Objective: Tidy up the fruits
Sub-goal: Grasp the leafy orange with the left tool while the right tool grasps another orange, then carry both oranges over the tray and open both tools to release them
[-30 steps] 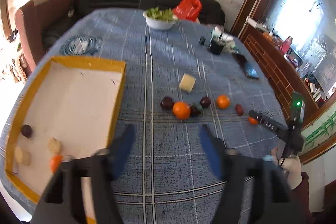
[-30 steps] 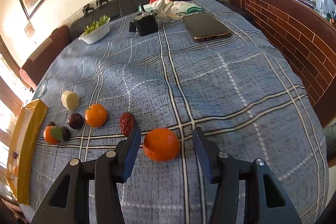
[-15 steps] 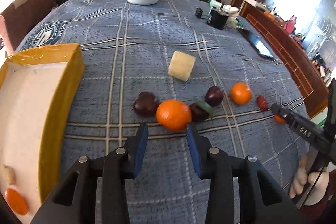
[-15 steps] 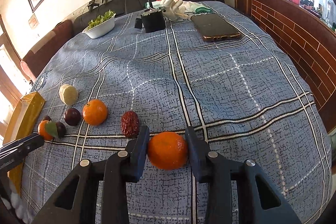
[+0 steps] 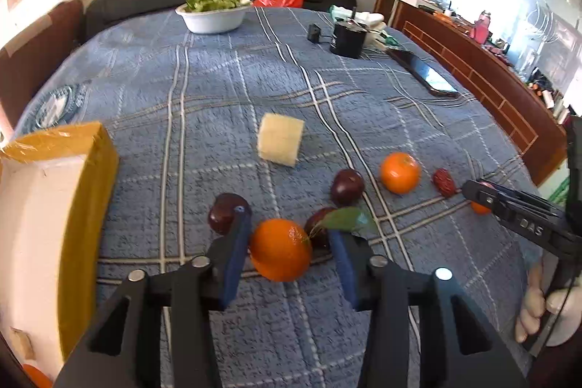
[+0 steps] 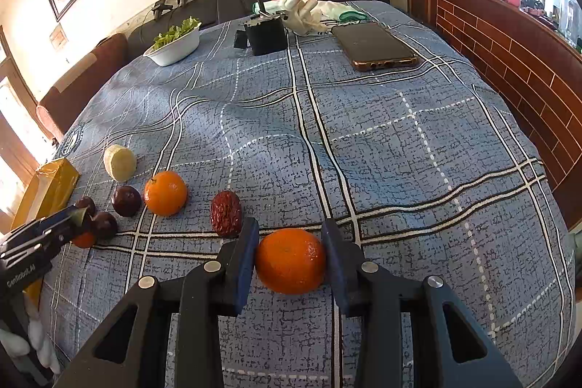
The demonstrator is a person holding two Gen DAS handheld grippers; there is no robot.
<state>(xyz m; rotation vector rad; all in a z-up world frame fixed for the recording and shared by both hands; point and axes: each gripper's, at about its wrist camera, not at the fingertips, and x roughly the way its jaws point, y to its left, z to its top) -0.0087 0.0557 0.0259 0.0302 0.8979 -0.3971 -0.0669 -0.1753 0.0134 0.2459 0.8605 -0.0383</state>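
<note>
My left gripper point(image 5: 287, 228) is open with its jaws on either side of an orange point(image 5: 280, 250) on the blue checked cloth; a gap shows on the right side. Dark plums point(image 5: 226, 213) point(image 5: 347, 186) and one with a green leaf point(image 5: 320, 228) lie around it. Another orange point(image 5: 399, 172) and a red date point(image 5: 444, 181) lie to the right. My right gripper point(image 6: 290, 230) is shut on an orange point(image 6: 290, 260) that rests on the cloth, next to the date point(image 6: 226, 213).
A yellow-edged box point(image 5: 85, 184) stands at the left with fruit inside. A pale cut fruit piece point(image 5: 280, 143) lies mid-table. A white bowl of greens point(image 5: 212, 15), a black cup point(image 5: 347, 39), a phone point(image 6: 374, 47) and a glove point(image 6: 302, 11) sit at the back.
My left gripper has moved forward and lower, so its jaws now flank the orange. My right gripper's jaws have closed in onto its orange.
</note>
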